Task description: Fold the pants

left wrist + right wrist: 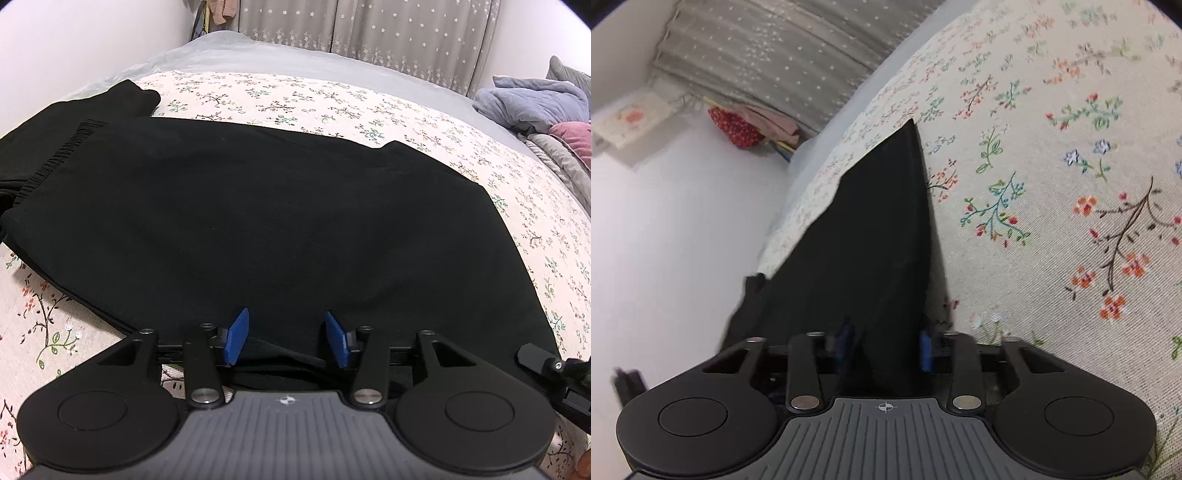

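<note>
Lying flat on floral sheet (332, 99): black pants (258, 221)

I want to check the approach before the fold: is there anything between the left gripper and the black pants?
Nothing visible. The left gripper sits at the near edge of the black pants, pads open, with only pants fabric between them on the floral bedspread.
</note>
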`<state>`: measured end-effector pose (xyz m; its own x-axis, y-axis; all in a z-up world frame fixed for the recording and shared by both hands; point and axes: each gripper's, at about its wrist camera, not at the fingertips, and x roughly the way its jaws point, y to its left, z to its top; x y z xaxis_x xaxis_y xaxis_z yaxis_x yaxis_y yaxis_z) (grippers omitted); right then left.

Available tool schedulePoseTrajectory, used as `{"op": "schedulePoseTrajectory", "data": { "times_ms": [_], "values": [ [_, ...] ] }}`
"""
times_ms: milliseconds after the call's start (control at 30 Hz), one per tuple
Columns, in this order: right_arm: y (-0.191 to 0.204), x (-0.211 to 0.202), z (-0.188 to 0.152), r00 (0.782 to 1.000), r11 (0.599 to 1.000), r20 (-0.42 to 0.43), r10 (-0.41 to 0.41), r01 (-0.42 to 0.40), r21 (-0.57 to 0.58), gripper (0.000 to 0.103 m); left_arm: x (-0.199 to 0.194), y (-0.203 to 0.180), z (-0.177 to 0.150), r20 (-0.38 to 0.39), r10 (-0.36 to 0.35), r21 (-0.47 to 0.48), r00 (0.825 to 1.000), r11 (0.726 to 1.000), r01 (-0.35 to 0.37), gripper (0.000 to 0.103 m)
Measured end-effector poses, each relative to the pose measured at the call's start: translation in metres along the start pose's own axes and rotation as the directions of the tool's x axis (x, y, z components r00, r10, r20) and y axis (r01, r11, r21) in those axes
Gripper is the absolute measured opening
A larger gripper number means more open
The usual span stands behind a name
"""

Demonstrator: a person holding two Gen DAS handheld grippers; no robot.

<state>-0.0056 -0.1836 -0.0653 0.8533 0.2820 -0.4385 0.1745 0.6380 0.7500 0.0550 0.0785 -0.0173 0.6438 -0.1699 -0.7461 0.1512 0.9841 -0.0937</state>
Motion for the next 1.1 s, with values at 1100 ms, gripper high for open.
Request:
{"op": "schedulePoseTrajectory", "data": {
  "times_ms": [1100],
  "values": [
    [-0.123, -0.133, 0.141, 0.948, 0.905, -0.038, -0.316, 0.289, -0.311, 0.013, 0.013, -0.158, -0.003, -0.096, -0.082, 0.278, 0.992, 0.955, 0.106, 0.065]
  ]
}}
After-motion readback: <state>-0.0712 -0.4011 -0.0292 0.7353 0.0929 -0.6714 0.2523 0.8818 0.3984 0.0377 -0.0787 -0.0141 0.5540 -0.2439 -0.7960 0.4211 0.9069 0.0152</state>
